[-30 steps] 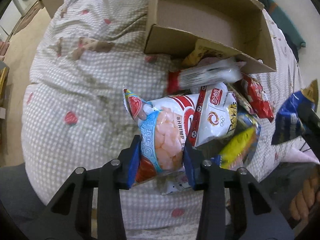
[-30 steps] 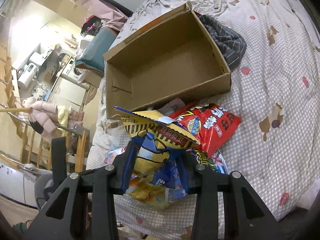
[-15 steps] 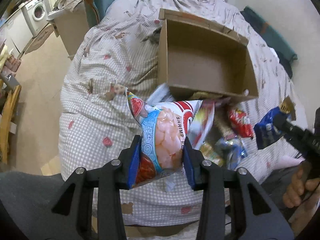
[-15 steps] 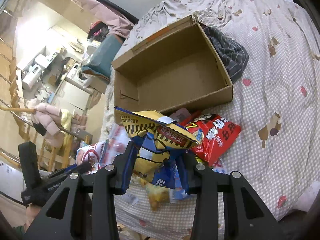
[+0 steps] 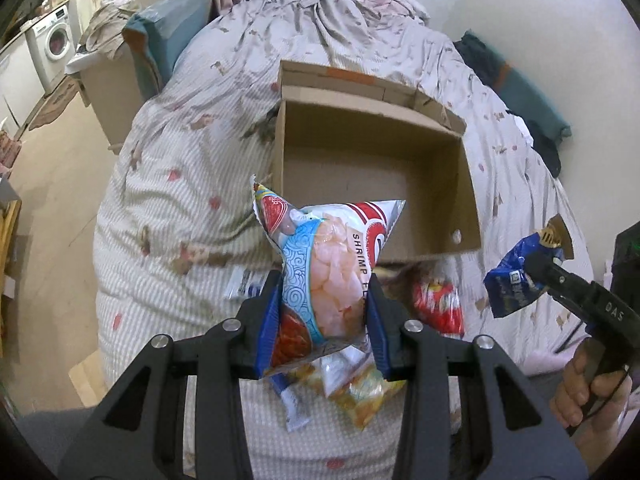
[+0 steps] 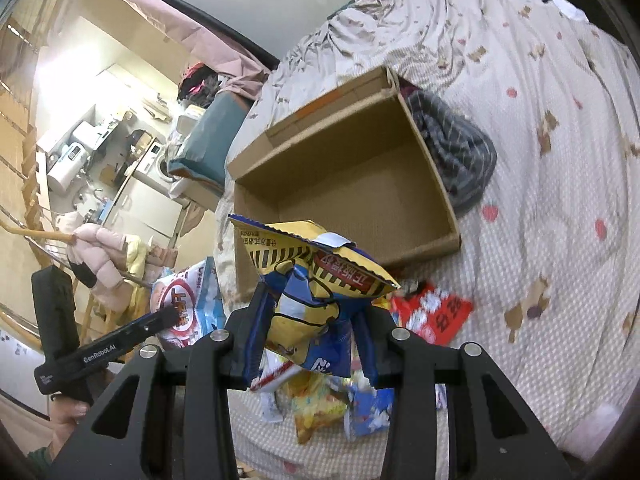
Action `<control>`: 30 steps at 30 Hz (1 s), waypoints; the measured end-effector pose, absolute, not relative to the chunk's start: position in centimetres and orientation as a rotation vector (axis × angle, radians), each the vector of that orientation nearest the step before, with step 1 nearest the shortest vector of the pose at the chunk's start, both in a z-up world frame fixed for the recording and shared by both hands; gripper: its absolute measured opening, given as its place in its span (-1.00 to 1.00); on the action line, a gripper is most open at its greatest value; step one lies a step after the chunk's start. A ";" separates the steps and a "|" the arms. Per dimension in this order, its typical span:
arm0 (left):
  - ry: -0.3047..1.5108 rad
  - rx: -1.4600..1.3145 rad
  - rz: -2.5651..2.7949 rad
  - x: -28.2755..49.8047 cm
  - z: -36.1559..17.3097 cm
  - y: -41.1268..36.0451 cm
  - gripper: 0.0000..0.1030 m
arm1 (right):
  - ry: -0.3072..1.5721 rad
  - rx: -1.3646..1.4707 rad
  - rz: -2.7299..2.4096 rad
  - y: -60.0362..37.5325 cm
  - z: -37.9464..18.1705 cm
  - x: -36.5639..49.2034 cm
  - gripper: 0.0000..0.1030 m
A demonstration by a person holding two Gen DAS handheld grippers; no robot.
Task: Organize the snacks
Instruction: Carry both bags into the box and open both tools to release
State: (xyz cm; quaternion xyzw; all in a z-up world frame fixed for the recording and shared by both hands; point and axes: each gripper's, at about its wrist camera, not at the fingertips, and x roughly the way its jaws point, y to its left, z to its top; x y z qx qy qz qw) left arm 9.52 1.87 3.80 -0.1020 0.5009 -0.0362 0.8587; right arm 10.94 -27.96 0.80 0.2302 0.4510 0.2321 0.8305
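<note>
Already both grippers are carrying bags above the bed. The left gripper (image 5: pixel 325 312) is pinching the shrimp chip bag (image 5: pixel 328 264) partway closed, the right gripper (image 6: pixel 308 332) likewise squeezing the yellow-blue snack bag (image 6: pixel 308 292), near the empty cardboard box (image 5: pixel 372 184). Puffy, light and probably slippery, they are best gripped mid-body.

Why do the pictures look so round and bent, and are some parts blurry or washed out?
Left wrist view: fisheye lens curves the bed and darkens the corners; the shrimp chips bag is sharp, the red packet below smeared. Right wrist view: same bending; the room at left is overexposed, the red packet is blurred.
</note>
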 end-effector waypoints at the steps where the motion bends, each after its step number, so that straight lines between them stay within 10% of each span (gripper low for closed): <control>1: 1.048 -0.218 -0.078 10.2 3.9 1.7 -0.32 | 0.950 0.475 0.488 -27.7 1.1 11.5 -0.21; 30: 1.037 -0.144 -0.101 19.4 -3.4 -2.2 -0.31 | 1.010 0.296 0.379 -25.3 -5.3 21.2 -0.21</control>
